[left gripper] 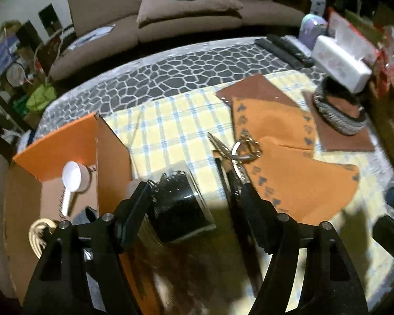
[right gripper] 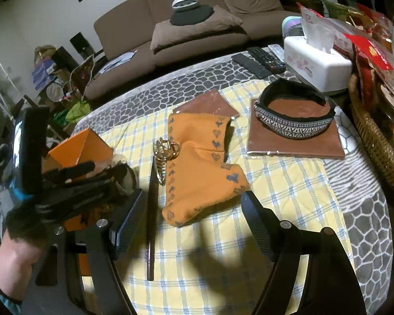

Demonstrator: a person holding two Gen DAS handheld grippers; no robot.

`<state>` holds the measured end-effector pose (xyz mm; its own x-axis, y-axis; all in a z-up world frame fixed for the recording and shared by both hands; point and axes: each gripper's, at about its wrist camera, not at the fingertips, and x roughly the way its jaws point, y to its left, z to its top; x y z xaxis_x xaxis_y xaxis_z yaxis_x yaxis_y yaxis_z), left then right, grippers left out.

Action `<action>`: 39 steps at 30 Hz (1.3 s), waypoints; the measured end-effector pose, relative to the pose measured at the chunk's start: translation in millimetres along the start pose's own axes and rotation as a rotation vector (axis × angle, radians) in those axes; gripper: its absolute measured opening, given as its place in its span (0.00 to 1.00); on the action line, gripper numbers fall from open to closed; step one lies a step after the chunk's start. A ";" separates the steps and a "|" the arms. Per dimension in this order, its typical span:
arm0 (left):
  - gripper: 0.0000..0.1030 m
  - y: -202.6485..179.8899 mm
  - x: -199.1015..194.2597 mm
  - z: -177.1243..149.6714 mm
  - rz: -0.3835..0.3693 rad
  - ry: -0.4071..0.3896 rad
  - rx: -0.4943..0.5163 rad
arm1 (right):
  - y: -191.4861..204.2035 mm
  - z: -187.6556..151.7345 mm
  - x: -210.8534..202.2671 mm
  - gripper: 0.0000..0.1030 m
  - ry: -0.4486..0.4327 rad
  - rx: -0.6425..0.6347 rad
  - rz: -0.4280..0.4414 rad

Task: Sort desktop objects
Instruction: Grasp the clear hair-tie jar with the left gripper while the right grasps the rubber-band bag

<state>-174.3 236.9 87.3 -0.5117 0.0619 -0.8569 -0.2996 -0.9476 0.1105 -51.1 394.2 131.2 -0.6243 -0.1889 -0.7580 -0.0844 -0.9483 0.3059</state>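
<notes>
Left wrist view: my left gripper (left gripper: 194,186) stands parted and unclamped astride the clear box of black hair ties (left gripper: 181,204), which lies nearer my left-hand finger, just beside the orange carton (left gripper: 65,141).

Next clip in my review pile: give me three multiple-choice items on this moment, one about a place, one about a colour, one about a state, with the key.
1. Where does the patterned headband lie?
A. on a brown square pad
B. inside the orange box
C. on the sofa

2. What colour is the cloth with the heart prints?
A. green
B. orange
C. white

3. How does the right gripper stand?
A. clamped on the hair claw
B. clamped on the tissue box
C. open, its jaws apart over the cloth

Key: 1 A, the headband rests on the brown pad; 2 B, the cloth is orange with dark hearts; 3 C, both fingers stand clear of everything, the gold hair claw lying untouched beyond them.
</notes>
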 end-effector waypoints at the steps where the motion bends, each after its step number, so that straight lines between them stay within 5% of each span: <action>1: 0.65 -0.1 0.8 1.2 0.006 0.001 -0.002 | 0.3 -0.4 0.5 0.75 0.002 -0.001 0.002; 13: 0.67 0.6 8.2 -1.0 0.078 -0.011 0.008 | 5.6 -1.8 5.2 0.75 0.012 -0.016 0.007; 15: 0.66 -2.5 5.4 -3.1 0.058 -0.020 0.019 | 6.3 -1.4 5.5 0.75 0.012 -0.019 0.006; 18: 0.46 -8.9 -3.2 -6.8 -0.011 -0.047 0.043 | 7.0 -1.4 5.8 0.75 0.016 -0.022 0.006; 27: 0.45 -20.1 -33.1 -17.2 -0.140 -0.103 0.059 | -1.7 -1.2 4.3 0.74 0.017 0.001 0.002; 28: 0.48 -15.1 -46.0 -17.3 -0.133 -0.152 0.050 | -2.0 -1.3 4.3 0.74 0.018 -0.002 0.001; 31: 0.85 -3.1 -63.0 -15.9 -0.063 -0.215 0.019 | -3.7 -2.0 5.8 0.74 0.023 -0.003 0.001; 39: 0.86 6.0 -20.0 -20.0 0.037 -0.034 0.003 | 2.2 -2.8 5.7 0.74 0.023 -0.016 0.011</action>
<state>-149.8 223.8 95.0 -0.5494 0.0379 -0.8347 -0.2829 -0.9484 0.1432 -52.7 390.3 125.9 -0.6071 -0.2045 -0.7678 -0.0656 -0.9501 0.3050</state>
